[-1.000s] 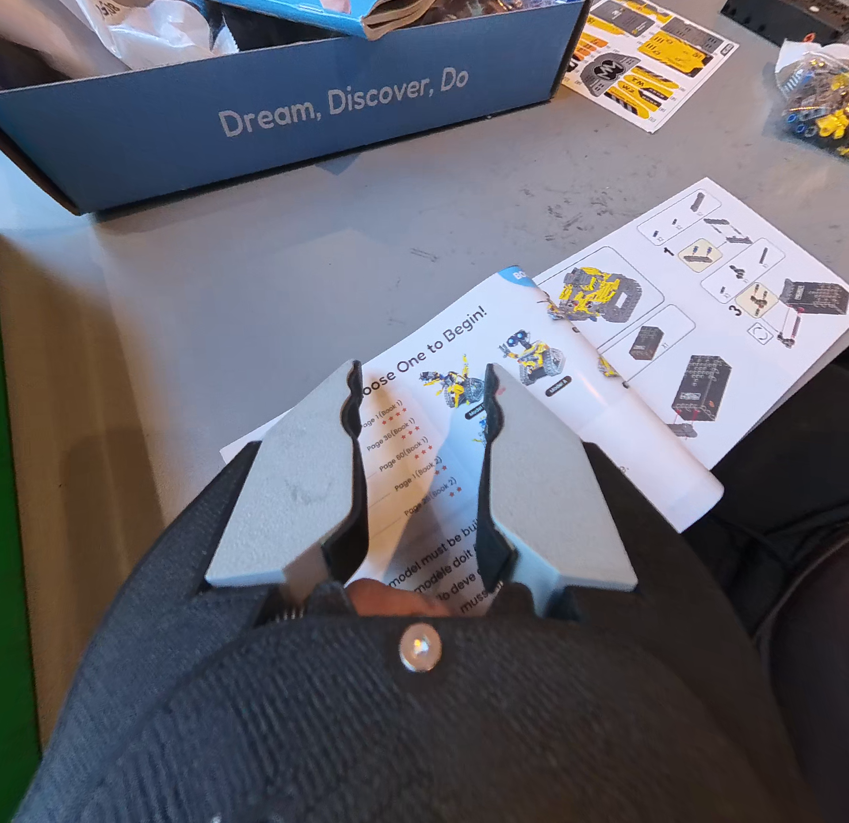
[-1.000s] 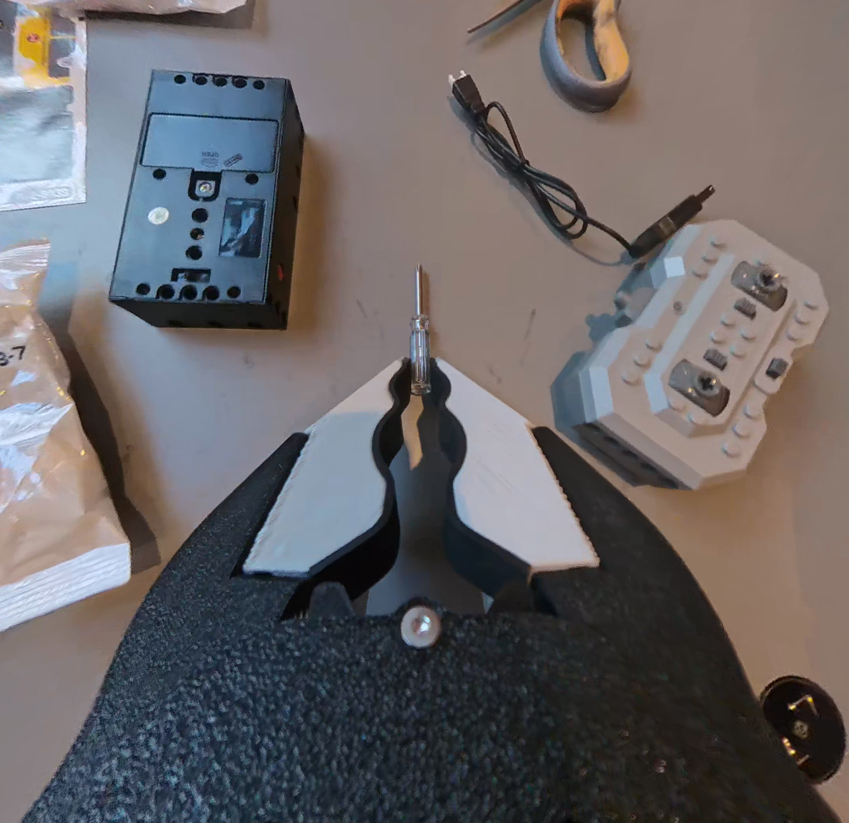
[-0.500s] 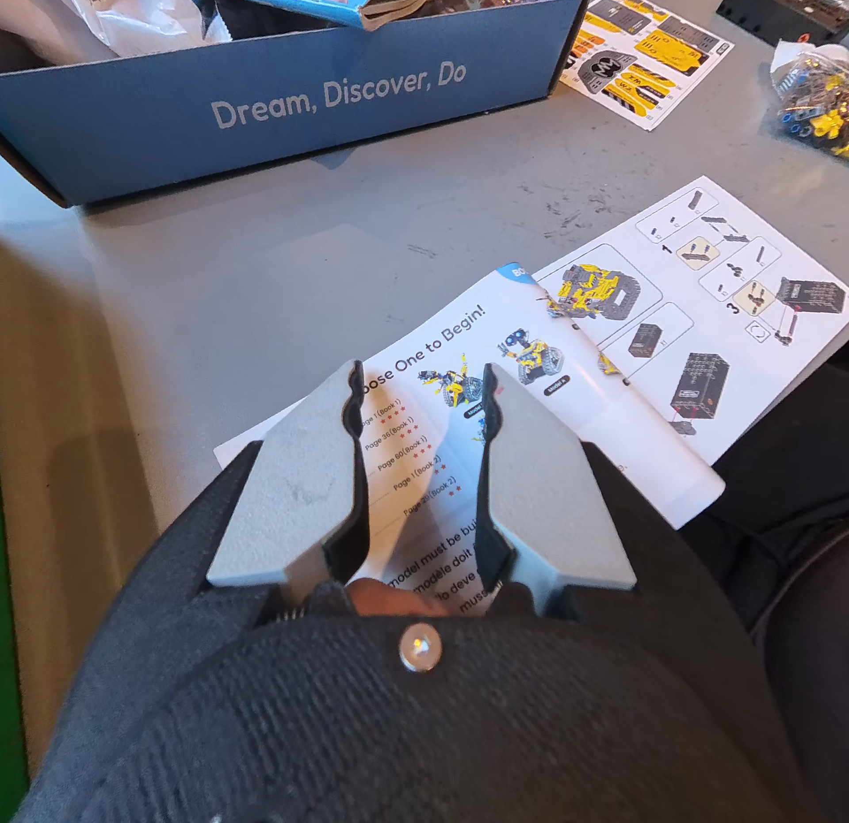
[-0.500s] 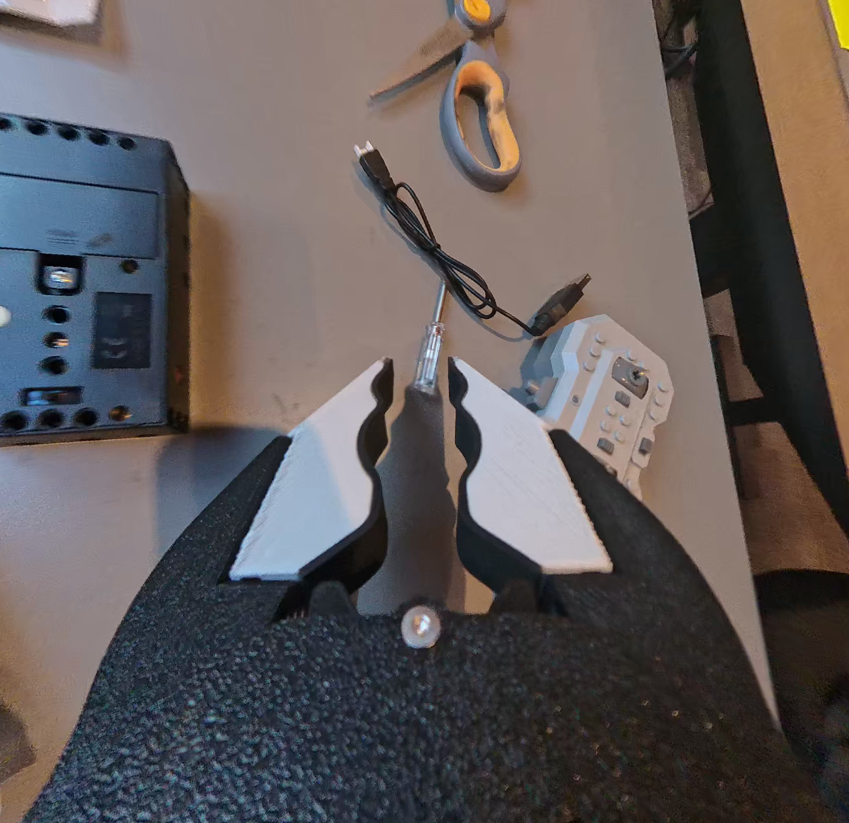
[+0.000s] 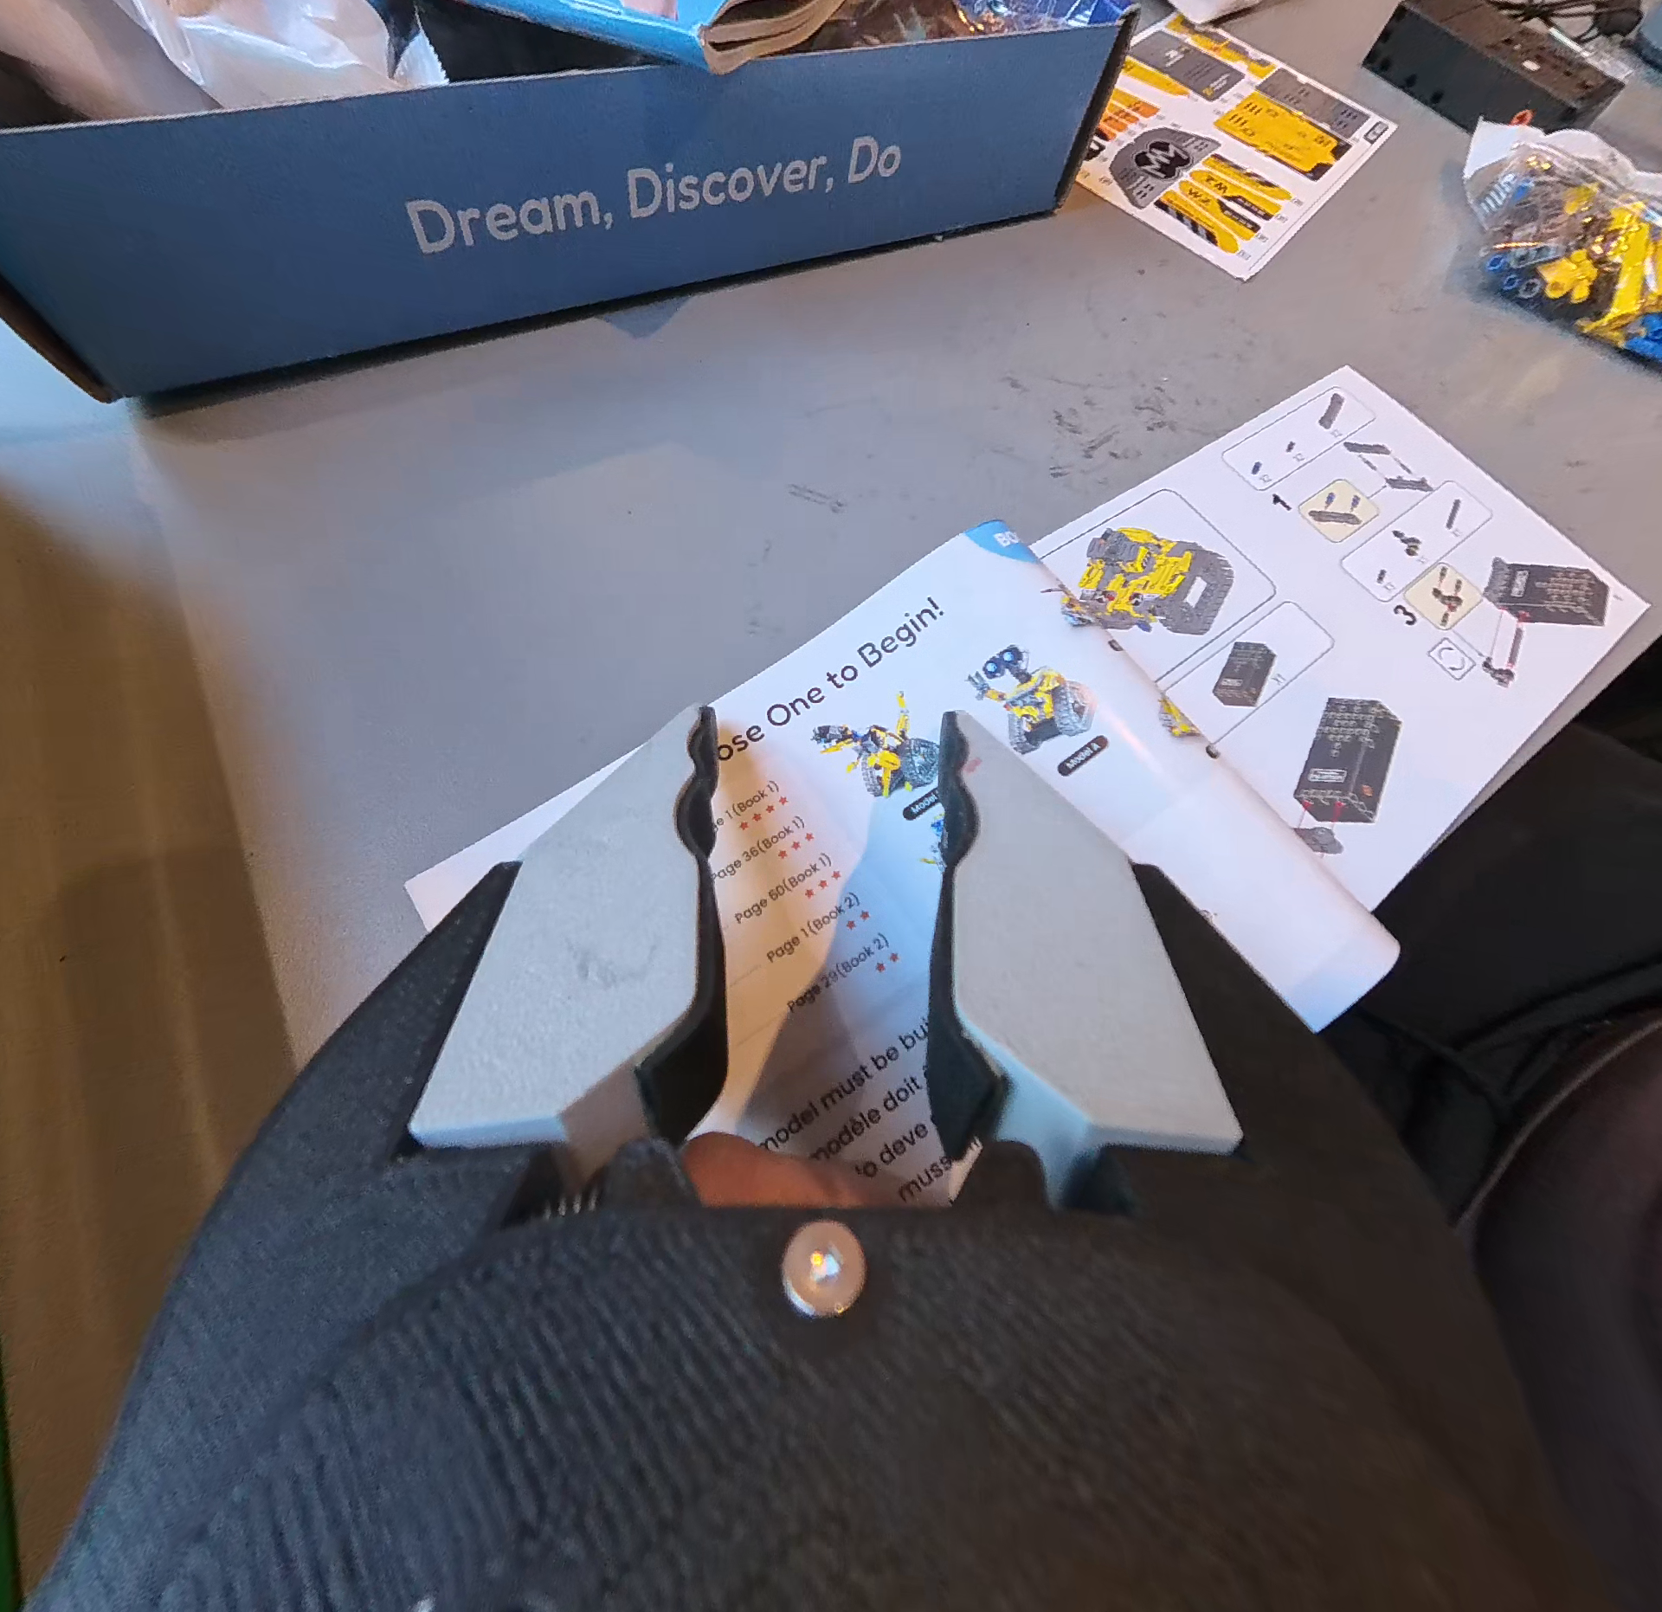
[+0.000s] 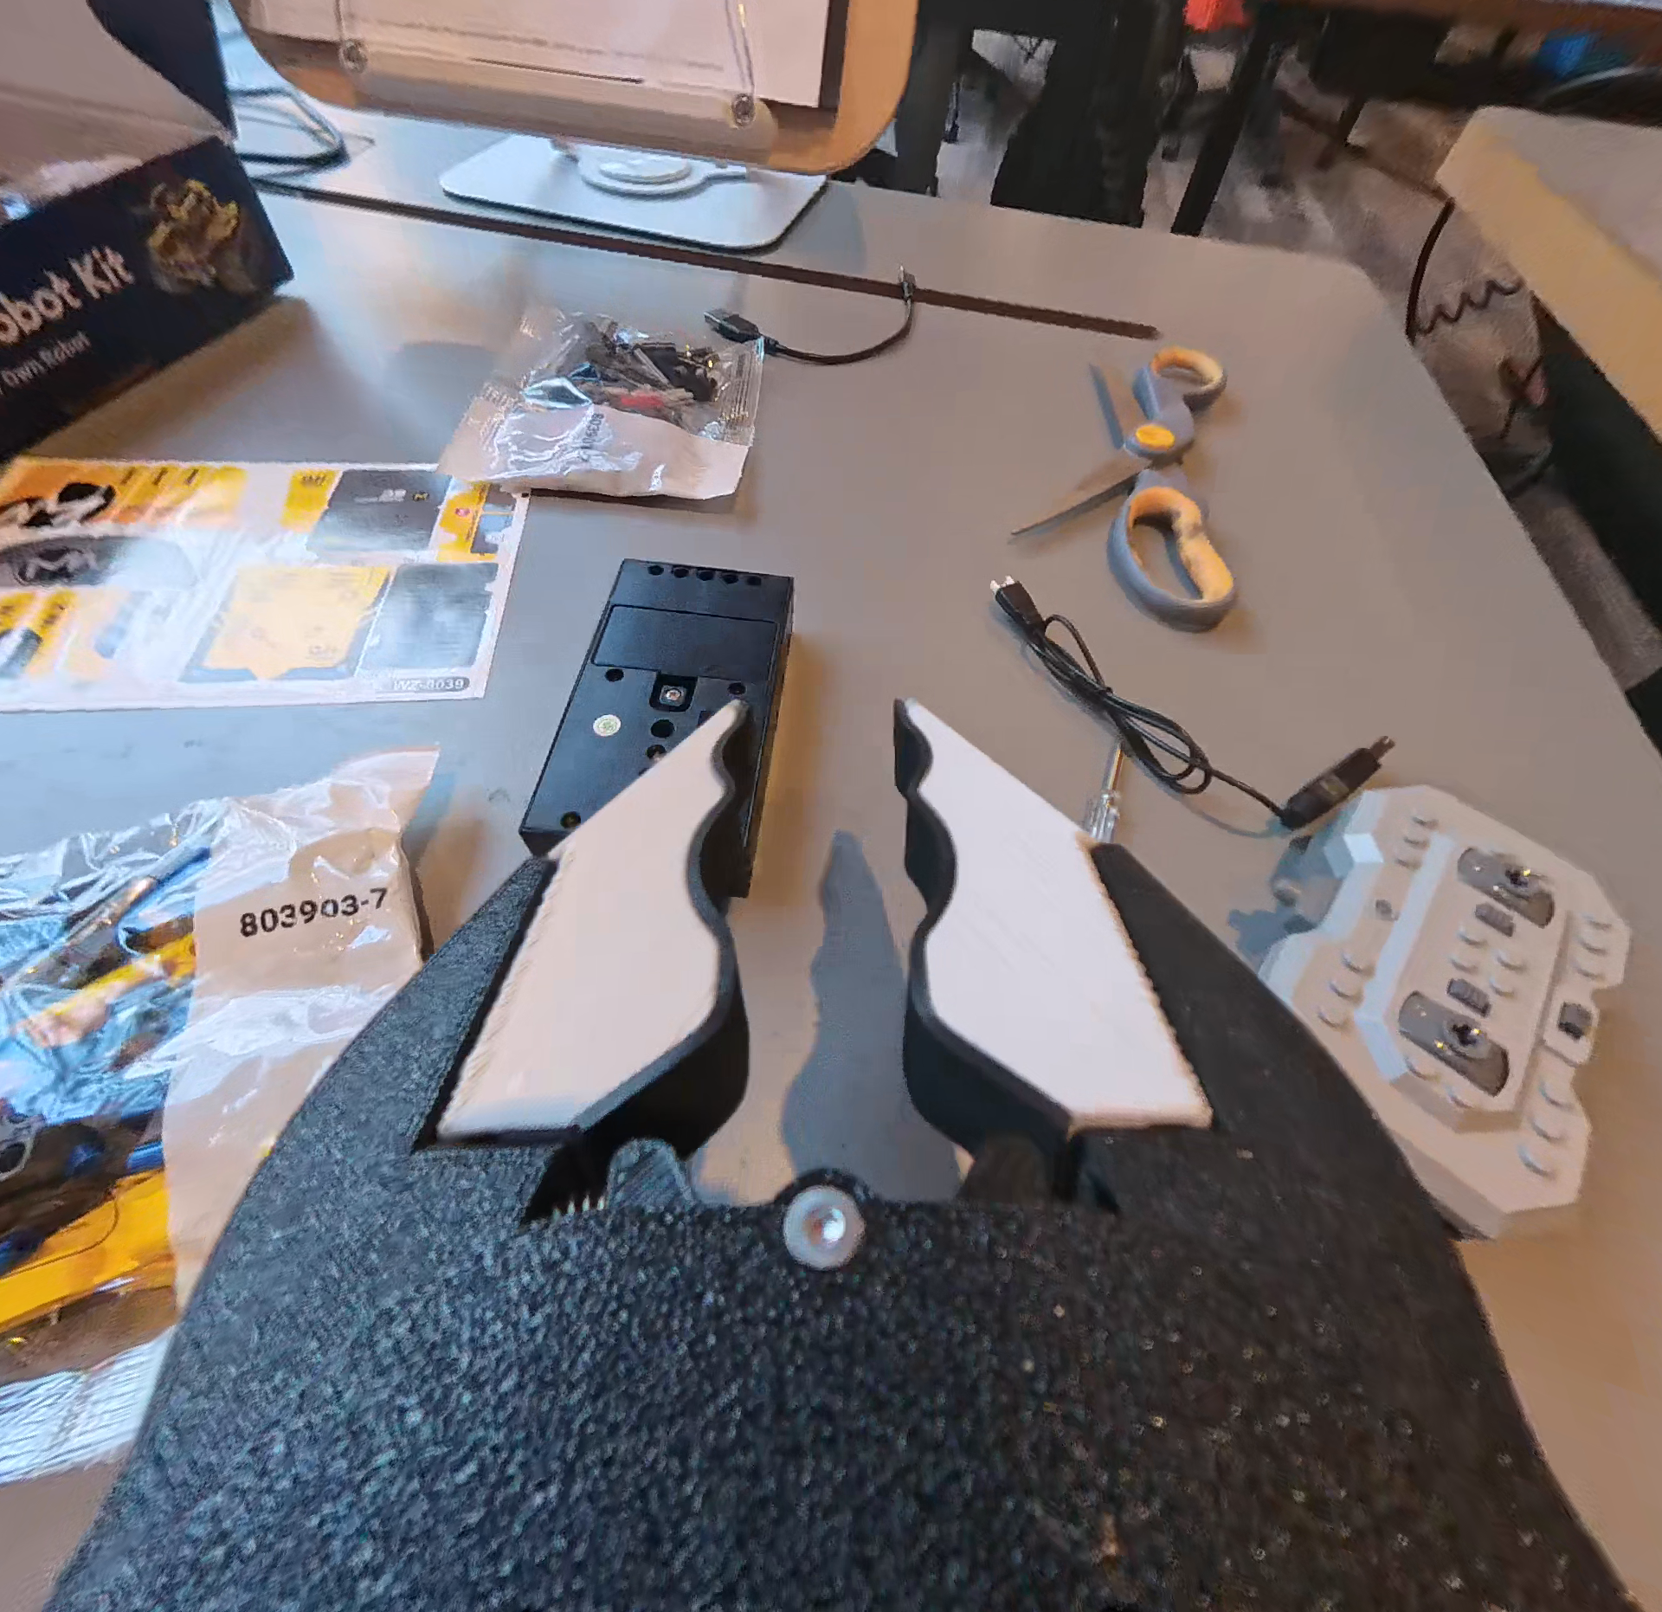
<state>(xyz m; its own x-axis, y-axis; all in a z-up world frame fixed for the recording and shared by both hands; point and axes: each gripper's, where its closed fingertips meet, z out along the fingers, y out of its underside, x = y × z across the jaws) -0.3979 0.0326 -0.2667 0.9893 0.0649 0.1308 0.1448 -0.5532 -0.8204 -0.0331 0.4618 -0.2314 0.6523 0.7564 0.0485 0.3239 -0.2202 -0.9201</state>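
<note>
Clear-handled small screwdriver (image 6: 1104, 802) is lying half hidden behind the gaping, empty right gripper (image 6: 820, 716); left gripper (image 5: 826, 721) is hanging released above a white instruction booklet (image 5: 908, 813).

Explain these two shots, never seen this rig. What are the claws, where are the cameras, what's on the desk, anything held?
No robot: a person carries a two-finger claw in each hand, each with a camera looking along its fingers. In the left wrist view, the left claw hangs open over an instruction booklet, a blue box beyond. In the right wrist view, the right claw is open and empty above a grey table, with a black battery box, a small screwdriver, a grey remote, a cable and scissors around it.
</note>
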